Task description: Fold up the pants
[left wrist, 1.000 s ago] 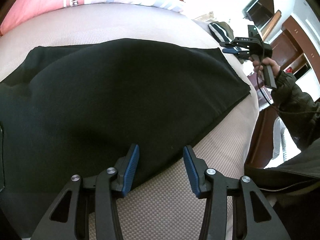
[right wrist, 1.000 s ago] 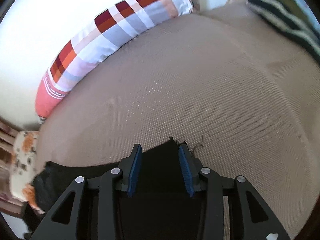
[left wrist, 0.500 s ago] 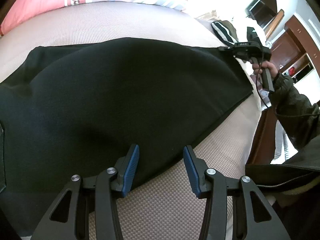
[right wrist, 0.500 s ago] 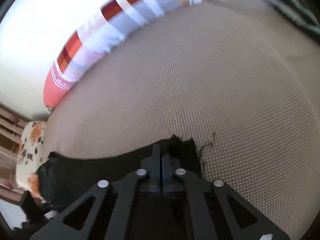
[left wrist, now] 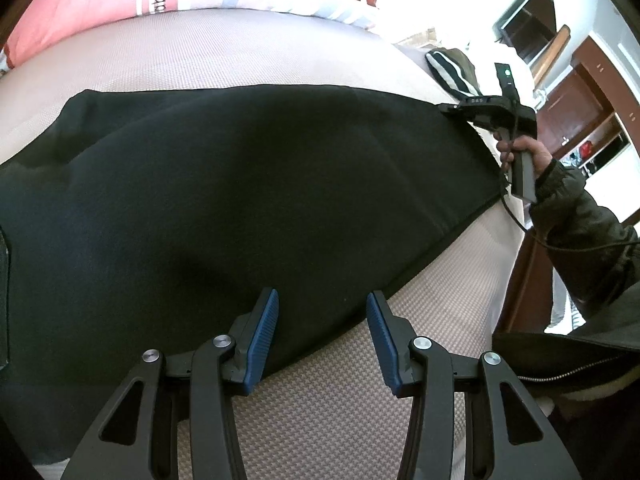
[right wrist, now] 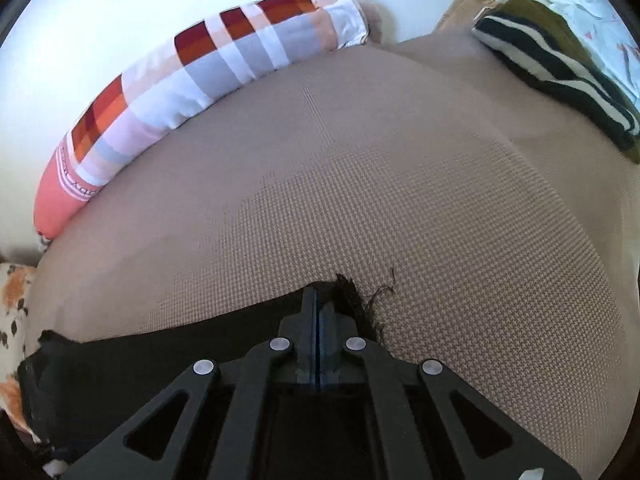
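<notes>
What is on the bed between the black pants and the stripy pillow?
Nothing: only bare beige bed cover lies between the black pants and the pillow, as the right wrist view shows.

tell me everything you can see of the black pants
The pants are plain black, of a soft matte cloth, spread nearly flat across the beige woven bed cover with only shallow folds. One far corner has a frayed hem with loose threads; the right gripper is shut on that corner. The left gripper hangs open over the near edge, its jaws to either side of the hem, not pinching it. The left end runs out of view.
</notes>
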Demonstrator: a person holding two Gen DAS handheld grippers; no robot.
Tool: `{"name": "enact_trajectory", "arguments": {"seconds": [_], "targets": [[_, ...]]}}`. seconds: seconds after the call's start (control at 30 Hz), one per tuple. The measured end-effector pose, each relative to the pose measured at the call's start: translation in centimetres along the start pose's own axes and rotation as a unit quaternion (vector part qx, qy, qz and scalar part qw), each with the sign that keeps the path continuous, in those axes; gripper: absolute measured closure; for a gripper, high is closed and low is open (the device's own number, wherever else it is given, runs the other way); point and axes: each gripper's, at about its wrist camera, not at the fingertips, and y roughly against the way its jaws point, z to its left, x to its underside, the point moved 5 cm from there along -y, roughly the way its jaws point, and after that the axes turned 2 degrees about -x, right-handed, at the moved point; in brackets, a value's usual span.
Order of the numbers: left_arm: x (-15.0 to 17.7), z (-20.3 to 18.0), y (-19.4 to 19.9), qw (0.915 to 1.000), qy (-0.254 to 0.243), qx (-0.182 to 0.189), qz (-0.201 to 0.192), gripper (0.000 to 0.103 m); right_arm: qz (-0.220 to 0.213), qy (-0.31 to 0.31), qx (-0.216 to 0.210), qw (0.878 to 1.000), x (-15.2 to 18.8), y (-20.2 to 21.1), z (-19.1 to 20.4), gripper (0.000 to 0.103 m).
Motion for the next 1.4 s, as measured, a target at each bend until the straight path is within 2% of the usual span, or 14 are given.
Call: {"name": "enact_trajectory", "arguments": {"seconds": [0.07, 0.1, 0.17, 0.3, 0.4, 0.5, 0.67, 0.8, 0.9, 1.0, 1.23, 1.27, 1.3, 1.4], "targets": [[0.2, 0.1, 0.1, 1.0000, 0.002, 0.002, -0.006, 0.056, 0.015, -0.005, 0.001, 1.000, -0.1, 0.1, 0.1, 0.098], [0.2, 0.3, 0.2, 0.9999, 0.007, 0.006, -0.007, 0.056, 0.024, -0.012, 0.004, 1.000, -0.1, 0.3, 0.0, 0.086], [-0.2, 0.6, 0.6, 0.9999, 0.015, 0.004, -0.001, 0.056, 0.028, -0.017, 0.021, 0.999, -0.2, 1.4, 0.0, 0.074], [-1.9, 1.8, 3.8, 0.9976, 0.018, -0.025, -0.062, 0.056, 0.003, 0.023, 0.043, 0.999, -0.5, 4.6, 2.6, 0.074], [-3.0, 4.8, 5.8, 0.9912, 0.040, -0.078, -0.100, 0.056, 0.014, 0.065, -0.007, 0.998, -0.5, 5.1, 7.6, 0.072], [-3.1, 8.9, 7.2, 0.9806, 0.080, -0.132, -0.121, 0.056, 0.043, 0.121, -0.069, 0.989, 0.4, 3.8, 14.5, 0.071], [-2.0, 13.8, 9.2, 0.9617, 0.129, -0.199, -0.137, 0.056, 0.116, 0.212, -0.161, 0.957, 3.2, -0.4, 26.6, 0.068], [-0.1, 16.4, 10.9, 0.9448, 0.148, -0.251, -0.149, 0.056, 0.168, 0.277, -0.229, 0.918, 6.0, -3.0, 35.1, 0.068], [1.3, 18.1, 11.3, 0.9395, 0.173, -0.258, -0.145, 0.056, 0.204, 0.317, -0.269, 0.886, 8.0, -4.6, 40.1, 0.068], [2.1, 19.1, 11.1, 0.9417, 0.192, -0.238, -0.141, 0.056, 0.242, 0.346, -0.294, 0.858, 10.2, -6.3, 43.9, 0.063], [2.6, 18.9, 10.8, 0.9483, 0.176, -0.223, -0.143, 0.056, 0.305, 0.394, -0.299, 0.814, 13.4, -9.3, 47.6, 0.066], [2.7, 19.0, 10.9, 0.9490, 0.174, -0.220, -0.144, 0.056, 0.300, 0.399, -0.301, 0.812, 13.4, -9.2, 47.6, 0.087], [2.7, 19.0, 10.9, 0.9496, 0.174, -0.217, -0.145, 0.056, 0.287, 0.403, -0.302, 0.815, 13.1, -9.0, 47.9, 0.092], [3.0, 19.2, 11.0, 0.9499, 0.177, -0.208, -0.152, 0.056, 0.254, 0.390, -0.307, 0.830, 11.5, -8.5, 48.4, 0.096]]}}
